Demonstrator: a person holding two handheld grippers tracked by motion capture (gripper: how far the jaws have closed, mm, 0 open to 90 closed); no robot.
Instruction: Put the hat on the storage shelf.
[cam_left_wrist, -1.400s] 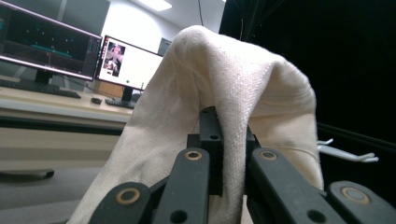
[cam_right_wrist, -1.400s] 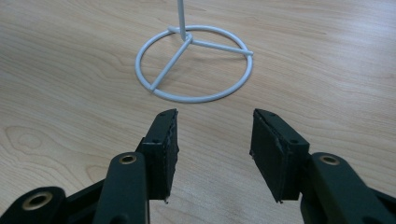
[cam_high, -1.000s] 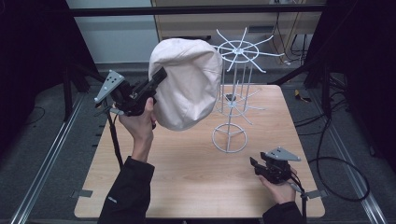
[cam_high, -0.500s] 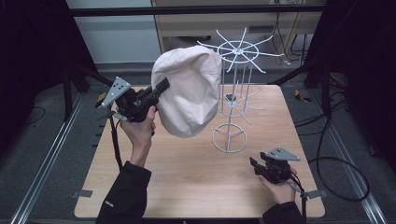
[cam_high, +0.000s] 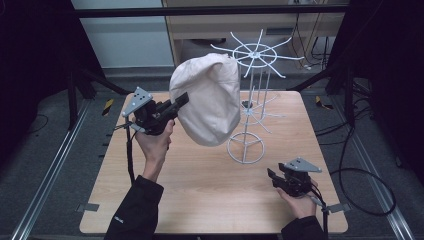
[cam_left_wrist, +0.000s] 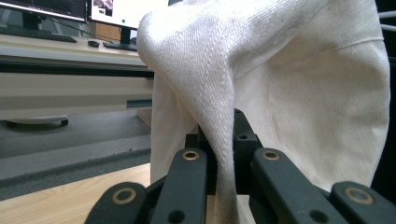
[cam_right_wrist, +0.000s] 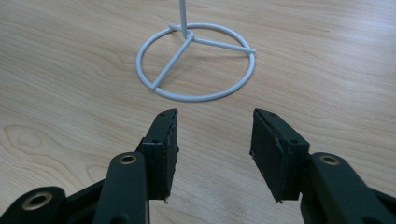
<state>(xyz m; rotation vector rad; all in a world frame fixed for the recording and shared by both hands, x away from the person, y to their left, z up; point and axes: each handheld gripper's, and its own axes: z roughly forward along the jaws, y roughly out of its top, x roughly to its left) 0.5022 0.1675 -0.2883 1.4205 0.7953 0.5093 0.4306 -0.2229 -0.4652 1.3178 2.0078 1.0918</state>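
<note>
- Left gripper (cam_high: 181, 100) pinches a fold of the cream hat (cam_high: 210, 100), held up at about 10 o'clock over the table (cam_high: 200, 190).
- In the left gripper view, cloth (cam_left_wrist: 224, 140) runs down between the closed jaws.
- Hat's top edge touches or overlaps the white wire rack (cam_high: 255, 90)'s upper spokes at 12 o'clock; which one I cannot tell.
- Right gripper (cam_high: 272, 176) rests at 5 o'clock, jaws spread and holding nothing.
- Rack's ring base (cam_right_wrist: 196, 60) lies just ahead of those jaws.
</note>
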